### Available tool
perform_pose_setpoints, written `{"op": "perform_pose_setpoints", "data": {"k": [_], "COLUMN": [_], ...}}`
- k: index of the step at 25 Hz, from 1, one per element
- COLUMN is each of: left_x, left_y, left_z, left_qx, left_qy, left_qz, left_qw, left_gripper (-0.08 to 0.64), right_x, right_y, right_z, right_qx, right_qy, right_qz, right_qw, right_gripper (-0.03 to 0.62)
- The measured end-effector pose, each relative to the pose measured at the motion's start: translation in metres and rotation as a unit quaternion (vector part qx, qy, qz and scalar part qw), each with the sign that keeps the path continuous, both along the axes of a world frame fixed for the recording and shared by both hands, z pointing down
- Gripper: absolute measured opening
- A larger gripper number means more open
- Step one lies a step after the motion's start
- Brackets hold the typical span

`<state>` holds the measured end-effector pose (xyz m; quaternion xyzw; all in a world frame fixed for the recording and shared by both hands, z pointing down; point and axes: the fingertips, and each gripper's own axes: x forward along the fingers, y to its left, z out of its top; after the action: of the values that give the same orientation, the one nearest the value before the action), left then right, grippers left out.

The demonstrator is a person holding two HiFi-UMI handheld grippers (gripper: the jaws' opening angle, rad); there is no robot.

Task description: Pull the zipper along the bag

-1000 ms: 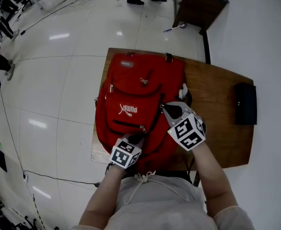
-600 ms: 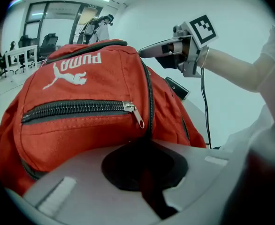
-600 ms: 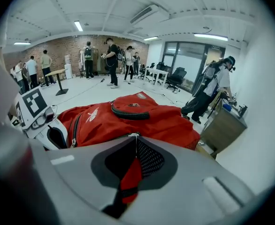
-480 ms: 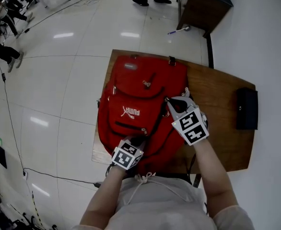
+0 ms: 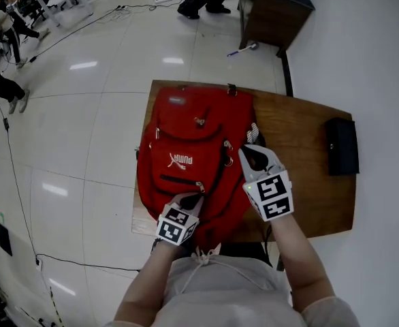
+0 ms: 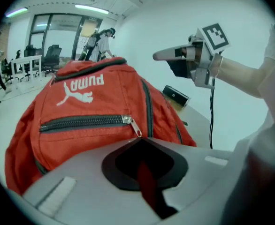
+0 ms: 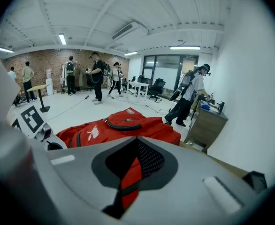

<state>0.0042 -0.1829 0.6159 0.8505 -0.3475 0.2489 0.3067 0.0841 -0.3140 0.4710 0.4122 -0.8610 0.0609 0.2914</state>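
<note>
Well, red bag bears dark zippers.

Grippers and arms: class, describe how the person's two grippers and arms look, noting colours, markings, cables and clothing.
Both the left gripper and right gripper have light grey bodies, black-lined jaws and a cube with black-and-white square markers. A black cable hangs from the right one. The person wears a pale short-sleeved top with a drawstring.
</note>
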Motion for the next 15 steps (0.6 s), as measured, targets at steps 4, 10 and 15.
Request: {"op": "perform_pose_setpoints", "data": {"k": [4,10,15], "left_x": [-0.011,-0.028,-0.026], "left_y": [-0.005,0.018,0.076], "left_z": [-0.065,-0.196,-0.266], "left_qx": [0.092,0.245,0.328], "left_qy": [0.037,0.114,0.137], "left_qz": [-0.023,-0.045,-0.036], "left_qw": [0.9948,0.9617,0.9340], "left_gripper": [0.006,0.006,0.006], "right_x": [-0.007,-0.016,-0.013], "right_y": [0.039,0.119,0.193], "right_z": [-0.033,-0.089,-0.105], "right_qx": [0.045,0.153,0.168], "right_qy": [-0.041,-0.050,-0.093], "right_qz": [0.000,-0.032,-0.017], "right_qw": [0.998,0.986,0.981], "right_gripper": [0.006,0.005,0.005]}}
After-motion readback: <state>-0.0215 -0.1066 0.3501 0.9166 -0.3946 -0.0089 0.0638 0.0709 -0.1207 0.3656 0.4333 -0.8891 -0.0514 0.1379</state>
